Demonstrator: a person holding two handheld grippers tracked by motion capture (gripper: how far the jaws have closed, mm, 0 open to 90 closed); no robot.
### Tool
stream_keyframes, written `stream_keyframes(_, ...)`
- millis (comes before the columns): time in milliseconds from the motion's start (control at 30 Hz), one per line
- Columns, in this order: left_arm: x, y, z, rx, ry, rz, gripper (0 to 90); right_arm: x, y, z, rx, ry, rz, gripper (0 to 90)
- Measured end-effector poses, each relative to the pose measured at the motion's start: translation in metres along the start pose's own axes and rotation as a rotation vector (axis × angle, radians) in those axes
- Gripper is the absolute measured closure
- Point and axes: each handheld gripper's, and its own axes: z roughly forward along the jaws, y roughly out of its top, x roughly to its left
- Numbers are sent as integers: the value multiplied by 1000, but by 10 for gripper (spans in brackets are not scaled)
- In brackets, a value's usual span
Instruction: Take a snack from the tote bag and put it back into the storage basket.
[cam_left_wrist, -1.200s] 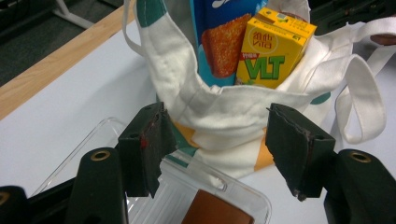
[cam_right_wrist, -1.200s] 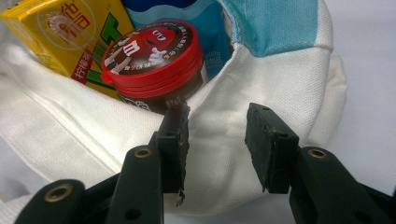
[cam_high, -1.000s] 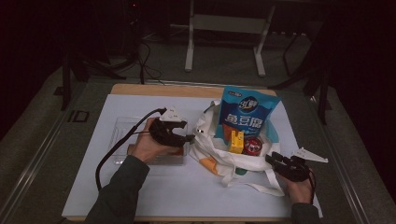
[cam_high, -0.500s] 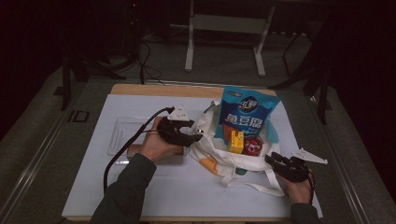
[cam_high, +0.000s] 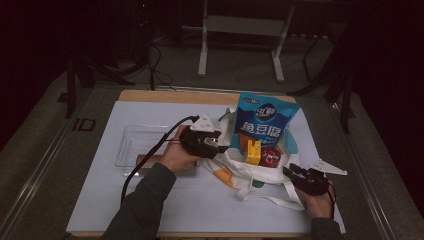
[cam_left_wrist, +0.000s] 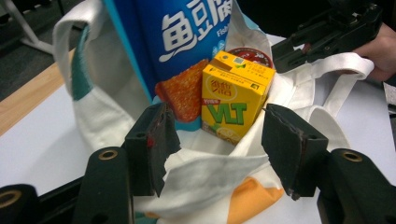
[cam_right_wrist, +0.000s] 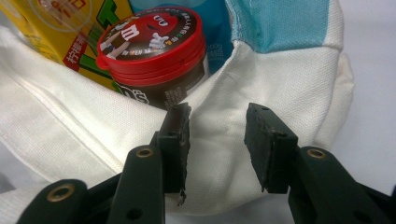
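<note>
Two grippers work my tote bag (cam_high: 250, 172): left gripper (cam_left_wrist: 217, 140), jaws just narrowing but apart, nears the juice box (cam_left_wrist: 231, 105); right gripper (cam_right_wrist: 217, 140), jaws apart, straddles the rim; next, grip.

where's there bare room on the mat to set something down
Free: the white mat behind the clear tray, and the near strip between the two forearms. Crowded: the tote bag holding blue pouch, yellow carton and candy tub, flanked by both grippers.

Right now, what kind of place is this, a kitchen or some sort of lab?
Probably a recording lab: a table under a white mat, dim floor with cables and a metal stand behind it.
</note>
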Motion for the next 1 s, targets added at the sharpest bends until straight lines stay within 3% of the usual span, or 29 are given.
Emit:
stream_keyframes(333, -6, 8, 21, 30, -23, 47, 476, -1, -2, 2, -5, 9, 3, 616)
stream_keyframes(667, -11, 20, 52, 102, -90, 105, 387, -2, -2, 2, -7, 12, 10, 614)
stream_keyframes(1000, -9, 29, 75, 115, -149, 81, 359, -2, -2, 2, -7, 12, 14, 614)
